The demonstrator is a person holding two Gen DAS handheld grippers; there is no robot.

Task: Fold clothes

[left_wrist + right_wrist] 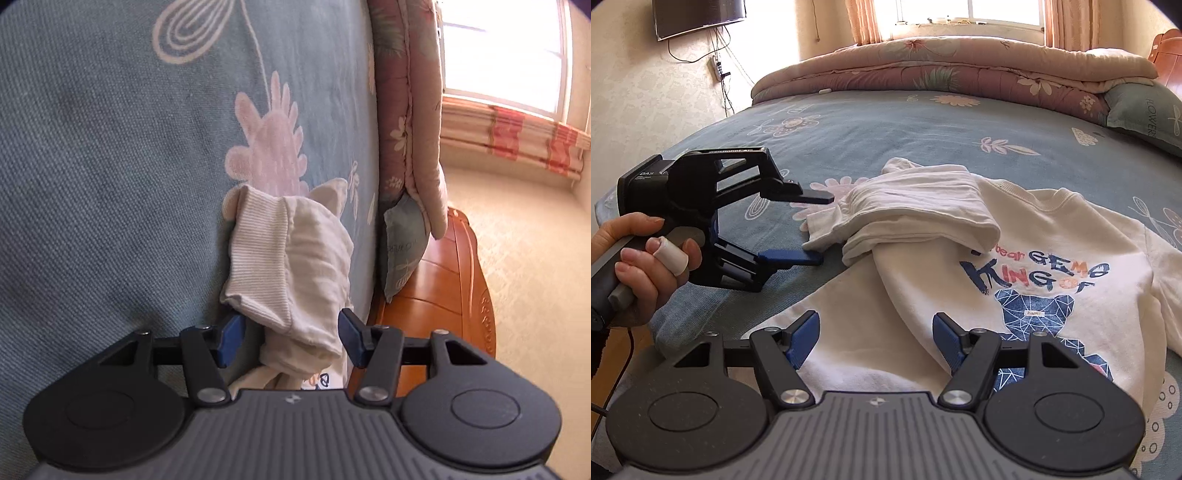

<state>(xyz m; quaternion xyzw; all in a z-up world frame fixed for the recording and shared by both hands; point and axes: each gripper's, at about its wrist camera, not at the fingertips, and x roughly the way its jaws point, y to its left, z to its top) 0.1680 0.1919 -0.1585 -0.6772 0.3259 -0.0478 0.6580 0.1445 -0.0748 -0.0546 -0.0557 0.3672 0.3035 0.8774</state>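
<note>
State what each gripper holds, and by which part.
Nothing is held. The left gripper stands open around the sweatshirt sleeve cuff, its pads apart from it. The right gripper hangs open above the sweatshirt.

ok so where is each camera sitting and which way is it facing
Left wrist: on the left gripper, facing along its open fingers at the sleeve cuff on the blue bedspread.
Right wrist: on the right gripper, looking across the white sweatshirt towards the window; the left hand shows.
Shared: cuff, bedspread, pink quilt.
</note>
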